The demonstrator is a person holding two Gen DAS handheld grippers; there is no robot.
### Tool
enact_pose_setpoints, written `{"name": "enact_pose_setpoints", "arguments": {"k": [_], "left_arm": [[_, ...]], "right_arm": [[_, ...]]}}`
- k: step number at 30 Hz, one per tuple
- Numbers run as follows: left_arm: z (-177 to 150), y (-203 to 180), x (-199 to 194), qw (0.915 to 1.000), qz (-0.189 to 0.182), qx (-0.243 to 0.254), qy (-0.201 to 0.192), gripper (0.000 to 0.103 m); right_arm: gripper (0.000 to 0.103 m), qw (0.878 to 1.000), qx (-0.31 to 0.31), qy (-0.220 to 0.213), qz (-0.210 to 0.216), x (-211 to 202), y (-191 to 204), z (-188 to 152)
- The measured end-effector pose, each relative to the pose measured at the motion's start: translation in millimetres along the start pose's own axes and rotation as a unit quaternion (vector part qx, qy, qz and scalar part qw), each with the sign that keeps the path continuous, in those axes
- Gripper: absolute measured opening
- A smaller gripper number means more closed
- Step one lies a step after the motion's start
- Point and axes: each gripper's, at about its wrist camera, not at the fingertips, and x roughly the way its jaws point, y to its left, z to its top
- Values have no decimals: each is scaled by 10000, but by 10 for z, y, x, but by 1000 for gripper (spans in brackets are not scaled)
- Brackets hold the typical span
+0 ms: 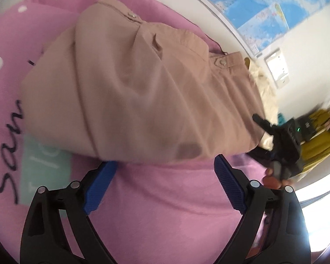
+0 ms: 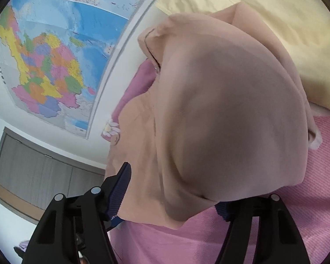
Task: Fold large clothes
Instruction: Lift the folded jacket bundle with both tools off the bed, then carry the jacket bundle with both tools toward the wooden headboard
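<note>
Two grippers: we are working one folded garment between them on a bed.
Bed: the pink blanket (image 1: 165,198) is carrying everything, with a cream pillow (image 2: 286,11) lying past the garment's far end.
Garment: the beige trousers (image 1: 143,92) are lying in a soft, doubled-up bundle across the blanket, waistband and snap buttons facing the wall with the map (image 2: 55,55).
Handling: we are judging the cloth light, limp and a little slippery; it is likely sagging wherever unsupported, so we are favouring the thick folded edge or the waistband as a hold.
Left gripper (image 1: 165,184): its jaws are standing wide apart and empty, sitting just short of the bundle's near edge.
Right gripper (image 2: 171,198): its jaws are standing apart with the bundle's rounded end lying between them; we are seeing no pad pressing into the cloth.
</note>
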Motion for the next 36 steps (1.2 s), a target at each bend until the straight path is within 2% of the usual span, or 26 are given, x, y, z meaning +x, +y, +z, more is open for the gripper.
{"name": "enact_pose_setpoints", "arguments": {"k": [7, 15, 17, 18, 19, 21, 24, 29, 30, 32, 33, 36], "left_arm": [[194, 145, 101, 9961, -471, -716, -232, 93], [396, 133, 188, 9943, -315, -940, -392, 94], [425, 181, 178, 9927, -269, -1091, -445, 90], [431, 199, 175, 9921, -233, -1136, -472, 86], [438, 211, 169, 9917, -135, -1178, -494, 77], [466, 231, 178, 9916, 6, -1206, -463, 71], [506, 245, 185, 9912, 6, -1254, -435, 71], [542, 197, 227, 9917, -50, -1217, -421, 84], [547, 182, 235, 9919, -33, -1196, -421, 86], [551, 175, 237, 9920, -2, -1186, -427, 87], [554, 174, 240, 9919, -19, -1192, -437, 89], [569, 144, 263, 9927, 54, -1128, -434, 89]], "right_arm": [[67, 9999, 23, -1, 148, 1, 44, 13], [67, 9995, 264, -143, 65, 60, -128, 13], [67, 9992, 284, -280, 84, 54, -138, 17], [67, 9991, 290, -312, 83, 50, -143, 21], [68, 9987, 332, -376, 96, 44, -151, 23], [68, 9978, 434, -488, 124, 41, -162, 32], [72, 9967, 491, -631, 138, 36, -154, 30], [76, 9963, 483, -707, -84, 57, -107, 40], [76, 9961, 477, -707, -219, 63, -92, 46], [76, 9936, 238, -699, -853, 96, -24, 51], [77, 9934, 201, -700, -889, 115, -12, 53], [84, 9941, 281, -844, -629, 101, -19, 74]]}}
